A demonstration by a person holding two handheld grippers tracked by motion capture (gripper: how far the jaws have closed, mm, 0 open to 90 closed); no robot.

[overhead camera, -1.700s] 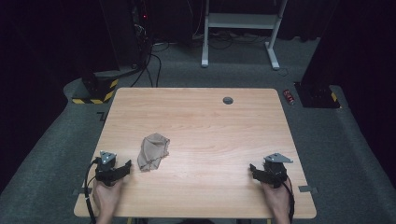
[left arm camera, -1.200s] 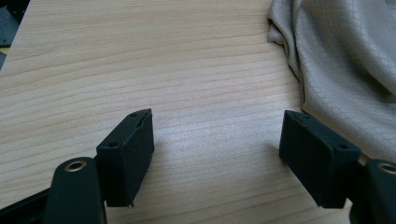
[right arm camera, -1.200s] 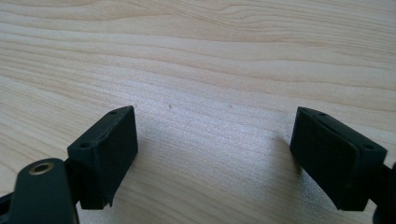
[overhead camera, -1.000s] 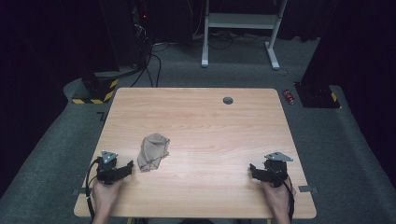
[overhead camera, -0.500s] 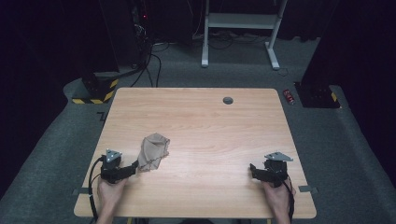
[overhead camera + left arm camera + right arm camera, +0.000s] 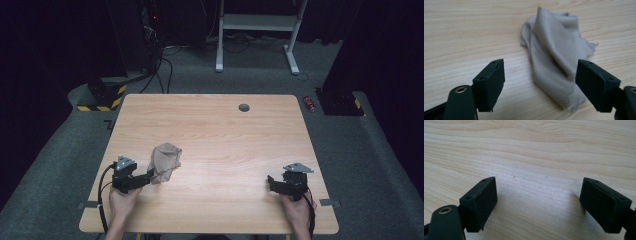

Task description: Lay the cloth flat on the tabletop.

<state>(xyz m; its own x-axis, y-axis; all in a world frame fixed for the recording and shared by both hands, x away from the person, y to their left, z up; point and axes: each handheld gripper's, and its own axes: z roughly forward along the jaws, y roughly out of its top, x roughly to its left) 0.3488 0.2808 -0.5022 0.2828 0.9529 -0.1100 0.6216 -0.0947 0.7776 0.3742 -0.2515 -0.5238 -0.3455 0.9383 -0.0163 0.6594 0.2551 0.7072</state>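
From the high view, my left gripper [image 6: 145, 177] sits just at the near edge of the crumpled beige cloth [image 6: 165, 161], while my right gripper [image 6: 272, 182] rests well apart from it on the wooden table [image 6: 225, 135].

In the left gripper view, my jaws are spread wide and the cloth [image 6: 556, 62] lies between and ahead of them. I should go lower and forward, so both pads take a thick fold.

In the right gripper view, my jaws are spread over bare wood.

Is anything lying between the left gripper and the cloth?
Nothing visible. The left gripper has its jaws open, with the cloth directly ahead and its near edge already between them; only bare table surrounds it.
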